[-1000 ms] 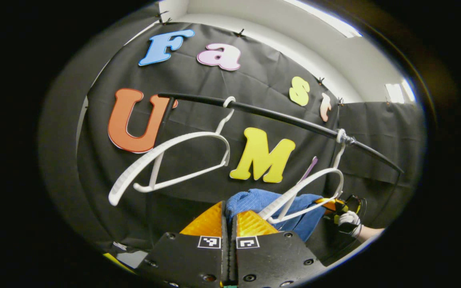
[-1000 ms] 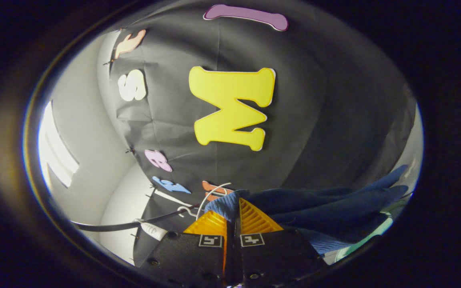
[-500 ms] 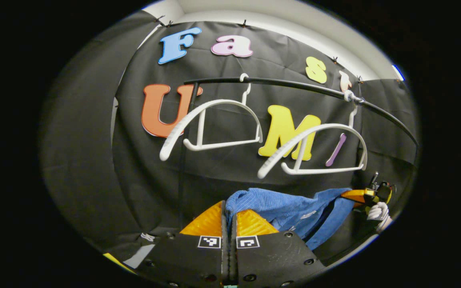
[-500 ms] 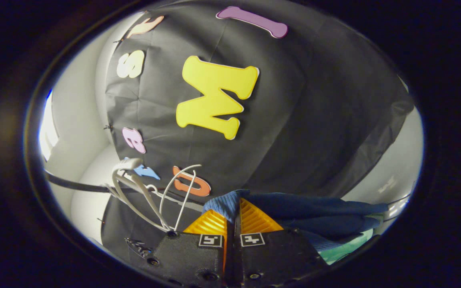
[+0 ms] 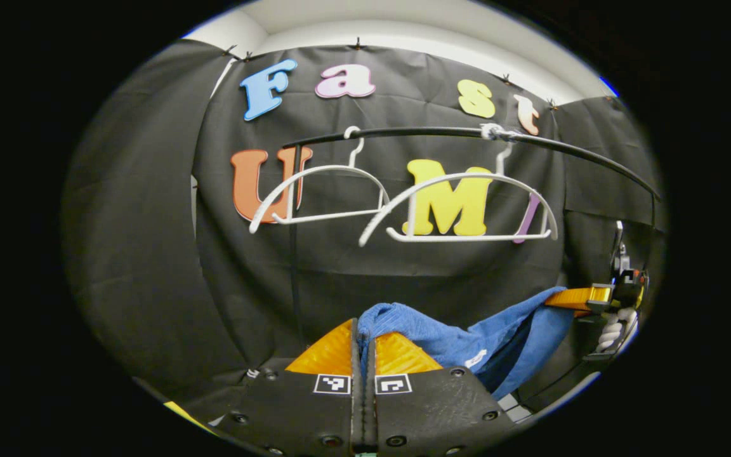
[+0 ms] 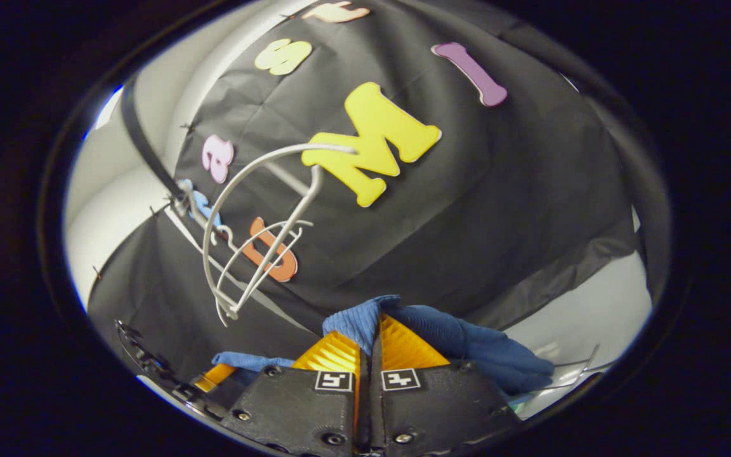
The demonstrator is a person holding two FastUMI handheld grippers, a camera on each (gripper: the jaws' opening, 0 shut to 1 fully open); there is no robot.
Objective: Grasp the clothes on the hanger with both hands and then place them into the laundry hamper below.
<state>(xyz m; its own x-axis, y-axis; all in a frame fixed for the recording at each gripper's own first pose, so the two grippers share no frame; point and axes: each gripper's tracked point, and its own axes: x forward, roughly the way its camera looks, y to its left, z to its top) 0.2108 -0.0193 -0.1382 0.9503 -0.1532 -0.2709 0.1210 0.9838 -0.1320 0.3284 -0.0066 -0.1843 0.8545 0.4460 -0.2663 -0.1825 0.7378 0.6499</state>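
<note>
1. Left gripper view: the left tool [image 5: 363, 333] sits at the bottom, its two fingers pressed together on a bunched edge of the blue garment [image 5: 467, 339].
2. The garment stretches from that pinch across to the right side, where the right tool [image 5: 578, 298] clamps its other end; a gloved hand [image 5: 613, 330] holds that tool.
3. The cloth sags between the two tools, a small white tag [image 5: 474, 358] showing on its lower fold.
4. Above and well apart from the garment, two white hangers [image 5: 460, 209] hang bare from a black rail [image 5: 416, 132], one partly in front of the other.
5. Right gripper view: the right tool [image 6: 370, 333] has its fingers together on a fold of the blue garment [image 6: 486, 352], which spills to the right of the fingers.
6. At lower left the garment runs on to the left tool [image 6: 210, 379], only partly visible.
7. The white hangers [image 6: 257, 241] appear tilted, up and to the left of the garment.
</note>
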